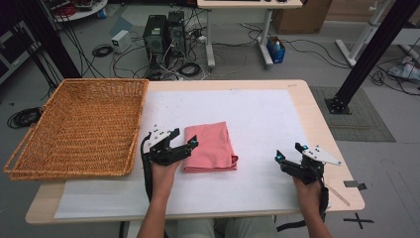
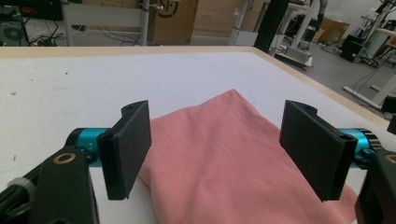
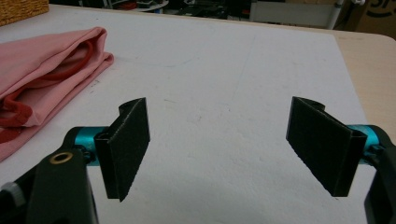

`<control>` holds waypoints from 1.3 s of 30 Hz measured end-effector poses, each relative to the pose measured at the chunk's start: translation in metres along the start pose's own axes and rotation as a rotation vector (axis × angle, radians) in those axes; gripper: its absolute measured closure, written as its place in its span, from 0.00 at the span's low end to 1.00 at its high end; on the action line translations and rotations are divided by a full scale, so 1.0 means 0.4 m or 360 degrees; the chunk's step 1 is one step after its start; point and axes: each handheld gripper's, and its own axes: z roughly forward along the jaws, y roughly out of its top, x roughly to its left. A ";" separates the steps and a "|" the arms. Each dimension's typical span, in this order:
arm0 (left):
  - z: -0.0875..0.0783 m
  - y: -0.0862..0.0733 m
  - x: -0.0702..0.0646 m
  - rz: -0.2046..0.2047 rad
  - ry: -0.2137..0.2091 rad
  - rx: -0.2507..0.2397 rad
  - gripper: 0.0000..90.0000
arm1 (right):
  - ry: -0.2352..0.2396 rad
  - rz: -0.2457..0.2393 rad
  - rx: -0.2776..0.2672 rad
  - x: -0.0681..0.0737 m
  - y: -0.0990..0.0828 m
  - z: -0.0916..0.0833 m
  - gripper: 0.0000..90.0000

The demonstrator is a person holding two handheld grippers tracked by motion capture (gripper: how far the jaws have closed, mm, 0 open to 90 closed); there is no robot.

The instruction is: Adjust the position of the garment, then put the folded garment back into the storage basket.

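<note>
A folded pink cloth [image 1: 210, 147] lies on the white sheet near the table's middle. My left gripper [image 1: 184, 138] stands open at the cloth's left edge, its jaws spread on either side of that edge. In the left gripper view the pink cloth [image 2: 233, 154] runs between the two black pads [image 2: 128, 147], and nothing is pinched. My right gripper [image 1: 288, 151] is open near the table's right front, well apart from the cloth, over bare sheet. The right gripper view has the pink cloth [image 3: 42, 70] at its far left, with its folded layers and a red hem showing.
A large wicker basket [image 1: 81, 126] stands on the table's left part, close to my left hand. The white sheet [image 1: 257, 114] covers most of the wooden table [image 1: 317, 119]. Computers, cables and desk legs sit on the floor beyond the far edge.
</note>
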 end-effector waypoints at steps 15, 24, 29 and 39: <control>0.059 -0.024 0.022 -0.0098 0.0123 0.0329 0.28 | 0.0005 0.0004 0.0012 0.000 0.001 0.002 0.24; 0.115 -0.053 0.027 -0.0125 0.0219 0.0551 0.28 | 0.0008 -0.0012 0.0014 0.000 0.001 0.003 0.24; 0.121 -0.059 0.029 -0.0127 0.0231 0.0594 0.29 | 0.0002 0.0006 0.0021 -0.001 0.001 0.003 0.24; 0.129 -0.066 0.025 -0.0147 0.0013 0.0584 0.85 | 0.0008 0.0007 0.0030 -0.002 0.002 0.005 0.24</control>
